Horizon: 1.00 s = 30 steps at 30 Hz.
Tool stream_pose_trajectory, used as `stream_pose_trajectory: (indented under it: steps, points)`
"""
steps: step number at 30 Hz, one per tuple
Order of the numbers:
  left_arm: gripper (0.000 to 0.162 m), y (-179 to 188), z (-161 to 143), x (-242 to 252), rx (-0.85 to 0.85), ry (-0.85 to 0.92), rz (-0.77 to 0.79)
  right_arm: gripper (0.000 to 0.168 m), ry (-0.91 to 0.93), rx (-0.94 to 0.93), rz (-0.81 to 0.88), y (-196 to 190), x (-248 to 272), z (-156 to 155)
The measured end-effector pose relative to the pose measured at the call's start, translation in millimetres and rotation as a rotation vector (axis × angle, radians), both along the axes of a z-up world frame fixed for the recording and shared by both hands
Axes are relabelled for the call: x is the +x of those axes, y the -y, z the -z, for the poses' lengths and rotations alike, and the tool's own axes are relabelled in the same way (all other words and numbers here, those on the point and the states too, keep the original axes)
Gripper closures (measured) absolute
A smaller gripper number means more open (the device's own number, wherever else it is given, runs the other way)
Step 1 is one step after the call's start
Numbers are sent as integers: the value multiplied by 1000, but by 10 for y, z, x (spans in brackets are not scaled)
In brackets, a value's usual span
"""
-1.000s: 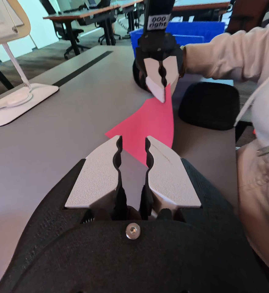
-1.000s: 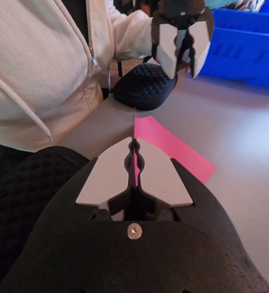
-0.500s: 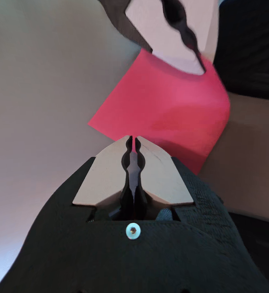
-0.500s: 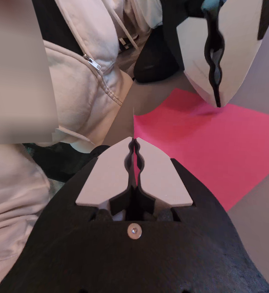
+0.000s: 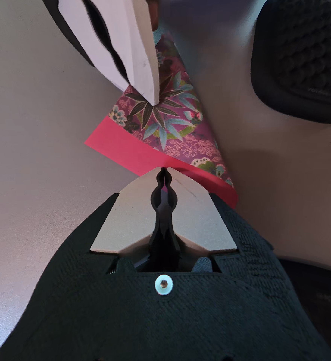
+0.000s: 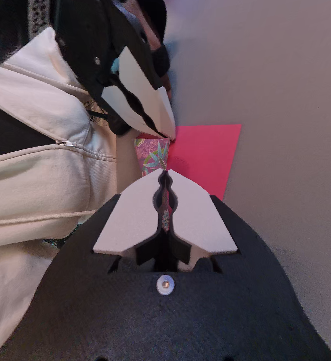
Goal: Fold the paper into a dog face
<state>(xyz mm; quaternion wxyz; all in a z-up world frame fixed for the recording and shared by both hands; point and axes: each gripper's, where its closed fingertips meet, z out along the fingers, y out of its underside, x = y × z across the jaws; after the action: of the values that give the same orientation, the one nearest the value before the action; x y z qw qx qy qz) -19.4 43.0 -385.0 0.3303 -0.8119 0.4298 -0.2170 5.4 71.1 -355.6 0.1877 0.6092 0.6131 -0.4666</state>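
Pink on one face and floral-patterned on the other, the paper (image 5: 172, 125) now shows its printed side, which half a second ago was hidden while we saw only the plain pink sheet. In the left wrist view, the left gripper (image 5: 164, 170) has its jaws together, clamped on the near pink edge of the paper, where earlier the tips met just short of that edge. The right gripper (image 5: 141, 93), jaws pinched on the paper, holds a lifted flap folded over toward the near side, so that a pink strip remains between pattern and edge. In the right wrist view, the right gripper (image 6: 165, 171) grips the upright patterned flap (image 6: 153, 156); the rest of the sheet lies flat on the grey table (image 6: 277, 78). The cream sleeve (image 6: 43, 127) fills the left.
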Motion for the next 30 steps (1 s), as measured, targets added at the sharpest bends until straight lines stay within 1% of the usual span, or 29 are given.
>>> stream_pose_trajectory:
  steps: [1, 12, 21, 30]
  points:
    - [161, 0, 0, 0, -1, 1, 0, 168, 13, 5, -1, -10, -2, 22]
    - [162, 2, -3, 3, -4, 7, 1, 168, 1, 34, 26, -66, -22, 65]
    - [161, 5, -6, 4, -7, 11, 2, 168, 15, 102, 0, -65, -34, 133]
    - [161, 19, -8, -1, -18, 19, 8, 168, -12, 108, -6, -9, -30, 14]
